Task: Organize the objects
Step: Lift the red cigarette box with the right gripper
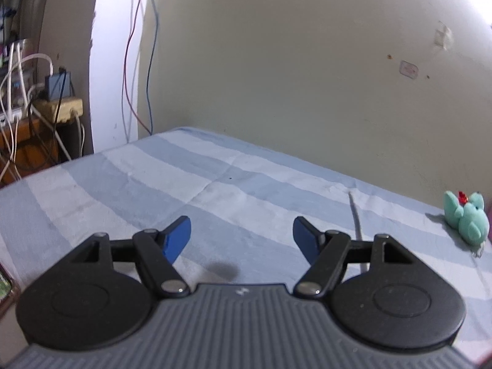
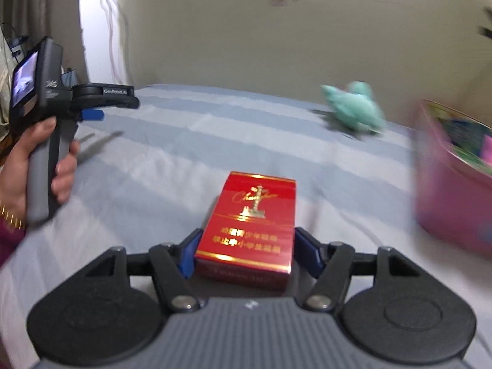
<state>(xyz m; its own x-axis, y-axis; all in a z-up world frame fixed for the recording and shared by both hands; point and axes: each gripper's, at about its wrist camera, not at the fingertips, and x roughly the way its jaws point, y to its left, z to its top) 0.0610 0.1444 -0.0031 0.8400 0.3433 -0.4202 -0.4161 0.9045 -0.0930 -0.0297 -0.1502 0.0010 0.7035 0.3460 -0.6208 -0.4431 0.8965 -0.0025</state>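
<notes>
My right gripper (image 2: 244,253) was clamped on the red cardboard cigarette pack (image 2: 250,226), just above the blue-striped bed sheet (image 2: 172,166). Left gripper (image 1: 242,236) idle, jaws apart. Next, probably: carry it right into the pink box (image 2: 449,203).

The right gripper (image 2: 244,253) has a red cigarette pack (image 2: 250,226) between its blue fingers (image 2: 188,256), both pressing the pack's sides above the striped bedsheet (image 2: 172,166). At far left a hand (image 2: 37,166) holds the left gripper (image 2: 92,113) upright above the sheet. A blurred teal plush toy (image 2: 355,107) lies near the wall, left of a pink box (image 2: 452,190).
</notes>
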